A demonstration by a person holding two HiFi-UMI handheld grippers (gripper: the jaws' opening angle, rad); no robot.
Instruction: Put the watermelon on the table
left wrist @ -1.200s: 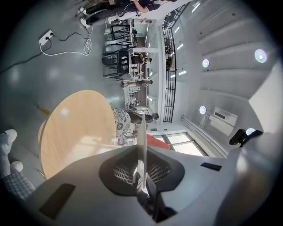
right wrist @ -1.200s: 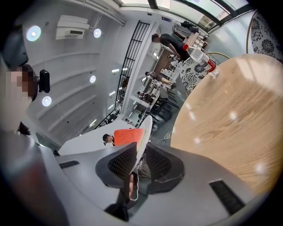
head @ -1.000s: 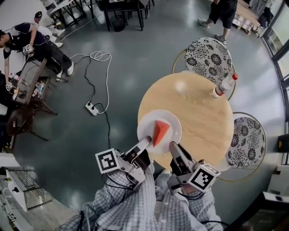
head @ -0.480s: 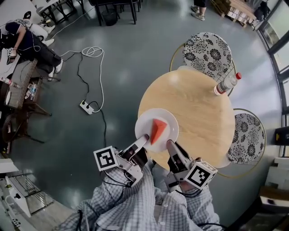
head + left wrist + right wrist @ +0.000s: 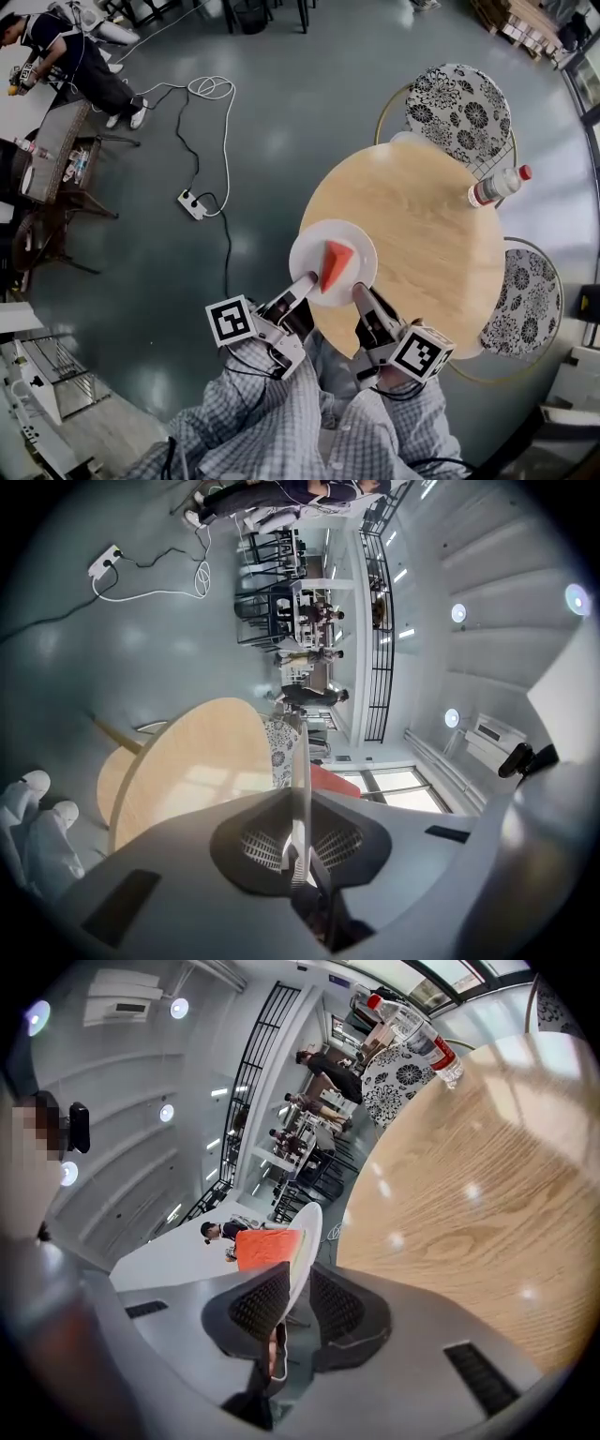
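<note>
A red watermelon wedge lies on a white plate, which hangs over the near left edge of the round wooden table. My left gripper is shut on the plate's left rim and my right gripper on its right rim. In the left gripper view the plate stands edge-on between the jaws of the left gripper, with the wedge beyond it. The right gripper view shows the right gripper pinching the plate's rim, the wedge beside it. Whether the plate touches the table I cannot tell.
A plastic bottle with a red cap lies at the table's far right edge. Two chairs with flowered cushions stand by the table. A power strip with cable lies on the grey floor at left.
Both grippers have sunk with the plate and wedge, closer to the tabletop. Their hold on the rim is unchanged.
</note>
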